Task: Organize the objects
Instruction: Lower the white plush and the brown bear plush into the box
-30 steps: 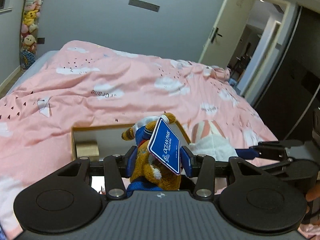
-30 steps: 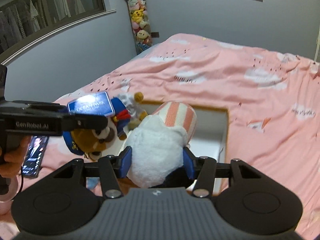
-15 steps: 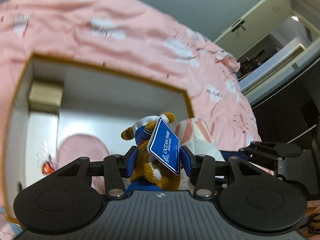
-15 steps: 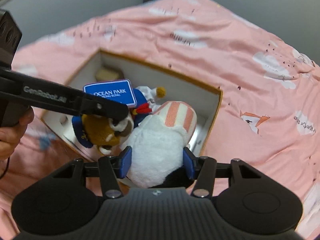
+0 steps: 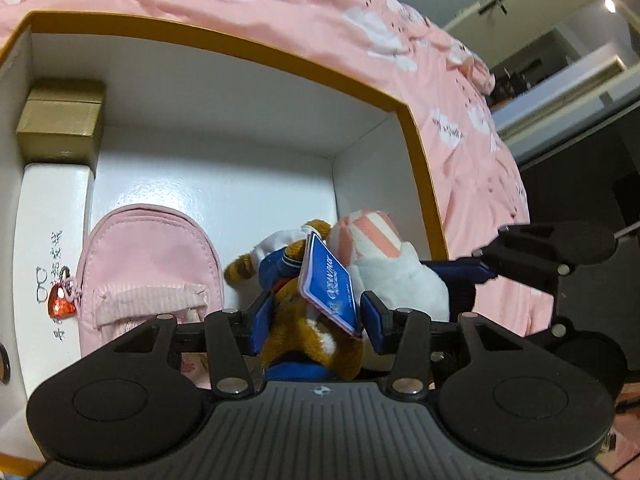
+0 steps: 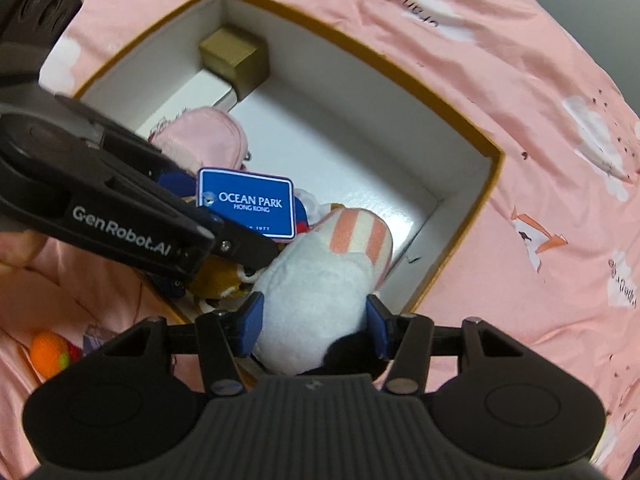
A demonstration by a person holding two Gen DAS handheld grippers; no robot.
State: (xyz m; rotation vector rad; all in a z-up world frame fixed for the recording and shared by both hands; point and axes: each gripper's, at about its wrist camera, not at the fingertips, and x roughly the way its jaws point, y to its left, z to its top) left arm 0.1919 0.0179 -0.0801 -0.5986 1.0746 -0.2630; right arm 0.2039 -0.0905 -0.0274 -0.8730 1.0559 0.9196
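My left gripper [image 5: 316,318] is shut on a brown plush animal [image 5: 308,336] in a blue sailor outfit, with a blue Ocean Park tag [image 5: 328,284] hanging from it. My right gripper [image 6: 314,322] is shut on a white plush [image 6: 316,300] with pink-striped ears. Both toys hang side by side inside the near right part of a white box with an orange rim [image 5: 248,46], above its floor. In the right wrist view the left gripper's black arm [image 6: 132,220] crosses in front of the brown plush [image 6: 218,280] and the tag [image 6: 248,208].
Inside the box [image 6: 452,120] sit a pink pouch [image 5: 148,264] with a red heart charm, a long white case [image 5: 52,248] and a small gold box [image 5: 60,120] along its left side. Pink bedding [image 6: 520,80] surrounds it. An orange toy [image 6: 50,354] lies on the bedding outside.
Both grippers tipped downward and sank toward the box while holding their toys. The view went from across the bed to looking into the box, and the toys now hang within its walls.
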